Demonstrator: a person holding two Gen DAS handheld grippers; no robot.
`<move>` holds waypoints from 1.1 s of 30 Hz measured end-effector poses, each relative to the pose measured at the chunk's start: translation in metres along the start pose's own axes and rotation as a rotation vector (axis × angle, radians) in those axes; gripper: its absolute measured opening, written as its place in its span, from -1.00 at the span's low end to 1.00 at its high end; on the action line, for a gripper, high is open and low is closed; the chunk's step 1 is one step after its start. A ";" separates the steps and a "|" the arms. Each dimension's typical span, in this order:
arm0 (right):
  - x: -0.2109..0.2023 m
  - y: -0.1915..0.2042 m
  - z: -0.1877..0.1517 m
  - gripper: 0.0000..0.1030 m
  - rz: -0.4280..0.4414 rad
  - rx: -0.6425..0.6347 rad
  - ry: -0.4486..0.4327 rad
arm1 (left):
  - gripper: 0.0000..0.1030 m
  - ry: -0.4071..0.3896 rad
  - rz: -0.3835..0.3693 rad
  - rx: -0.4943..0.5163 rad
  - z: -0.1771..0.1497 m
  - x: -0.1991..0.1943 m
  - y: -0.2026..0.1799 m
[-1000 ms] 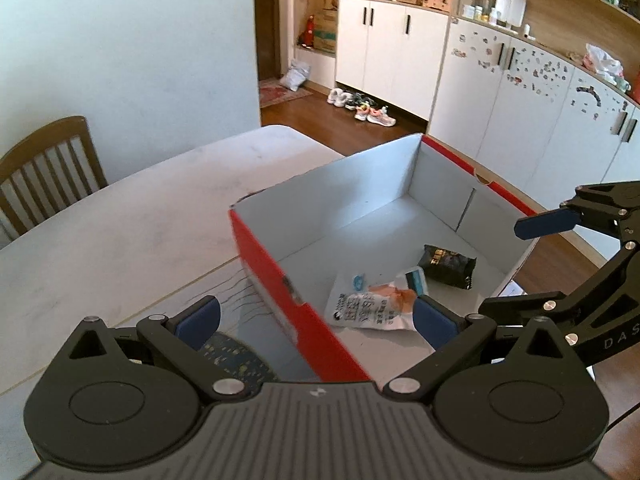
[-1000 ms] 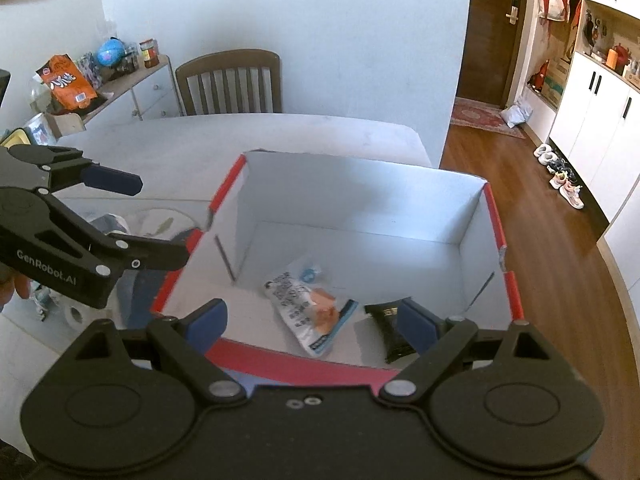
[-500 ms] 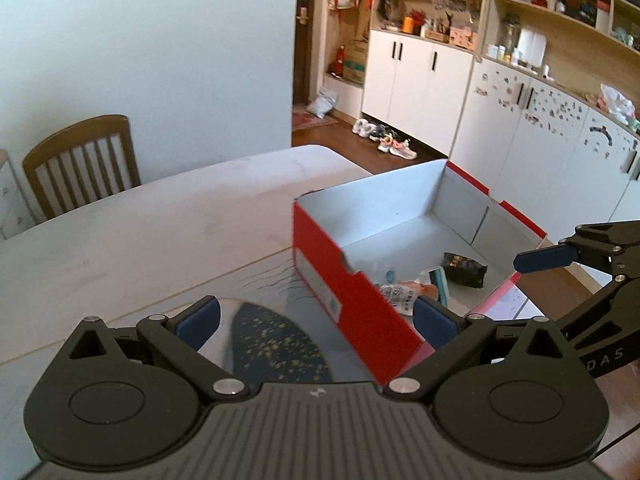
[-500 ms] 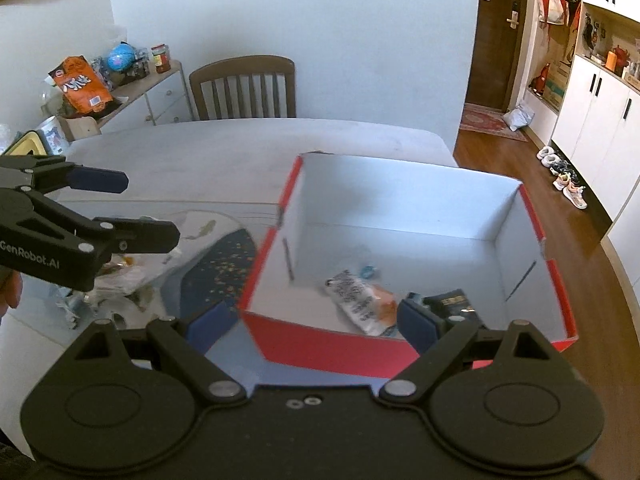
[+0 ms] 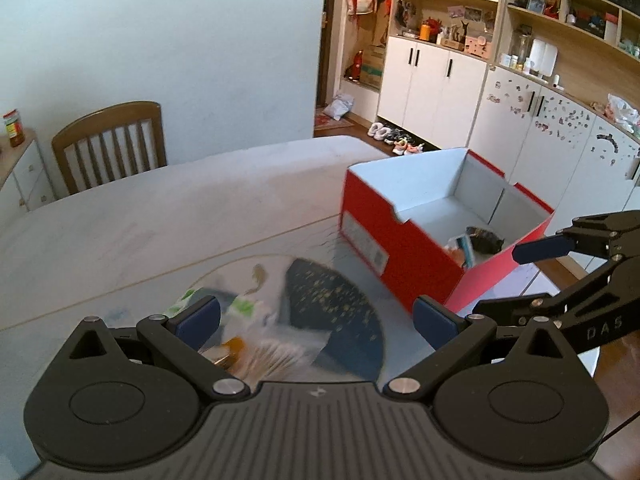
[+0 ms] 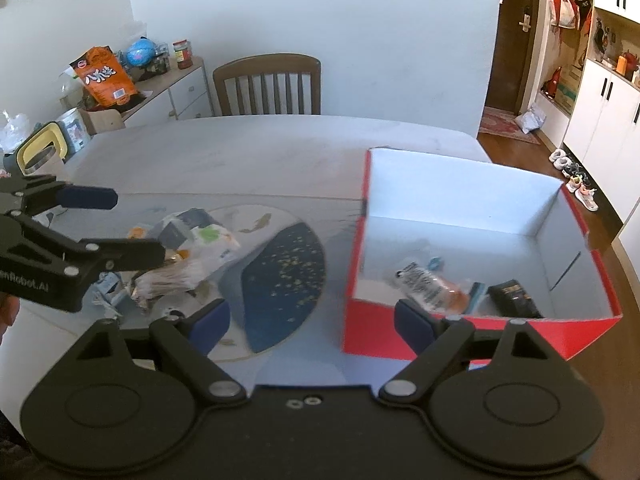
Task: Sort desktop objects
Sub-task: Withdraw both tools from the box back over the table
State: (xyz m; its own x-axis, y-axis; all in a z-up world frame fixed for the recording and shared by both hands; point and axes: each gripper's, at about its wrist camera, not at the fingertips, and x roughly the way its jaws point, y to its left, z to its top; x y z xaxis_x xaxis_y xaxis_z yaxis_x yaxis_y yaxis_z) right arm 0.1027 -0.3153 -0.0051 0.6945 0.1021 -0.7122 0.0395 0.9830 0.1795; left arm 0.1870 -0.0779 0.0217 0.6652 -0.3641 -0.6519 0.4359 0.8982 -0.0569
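A red shoebox with a white inside stands on the table at the right; it also shows in the left wrist view. In it lie a white snack packet and a black packet. A pile of loose packets and wrappers lies on the table left of the box, and shows blurred in the left wrist view. My left gripper is open and empty above the pile; it shows in the right wrist view. My right gripper is open and empty near the box's front wall.
A round mat with a dark blue, gold-speckled patch lies between pile and box. A wooden chair stands at the table's far side. A side cabinet with snack bags is at the left. White cupboards line the right wall.
Both grippers have swung left, away from the box interior toward the pile of packets. The box now sits to the right in both views. Both stay open and empty.
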 end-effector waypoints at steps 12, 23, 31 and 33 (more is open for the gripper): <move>0.015 0.049 -0.004 0.71 0.033 -0.017 0.016 | 1.00 0.010 0.049 -0.056 -0.039 -0.027 0.056; 0.033 0.083 -0.001 0.69 0.059 -0.058 0.036 | 1.00 0.052 0.103 -0.090 -0.070 -0.023 0.089; 0.057 0.099 -0.009 0.67 0.065 -0.086 0.086 | 1.00 0.081 0.143 -0.086 -0.091 -0.012 0.109; 0.063 0.101 -0.011 0.66 0.064 -0.087 0.097 | 1.00 0.091 0.150 -0.091 -0.095 -0.008 0.114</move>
State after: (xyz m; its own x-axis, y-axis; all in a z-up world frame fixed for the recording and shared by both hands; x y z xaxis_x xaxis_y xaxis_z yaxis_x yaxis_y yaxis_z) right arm 0.1427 -0.2084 -0.0392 0.6204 0.1753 -0.7645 -0.0678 0.9830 0.1704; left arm 0.1735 0.0511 -0.0514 0.6593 -0.2040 -0.7237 0.2762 0.9609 -0.0192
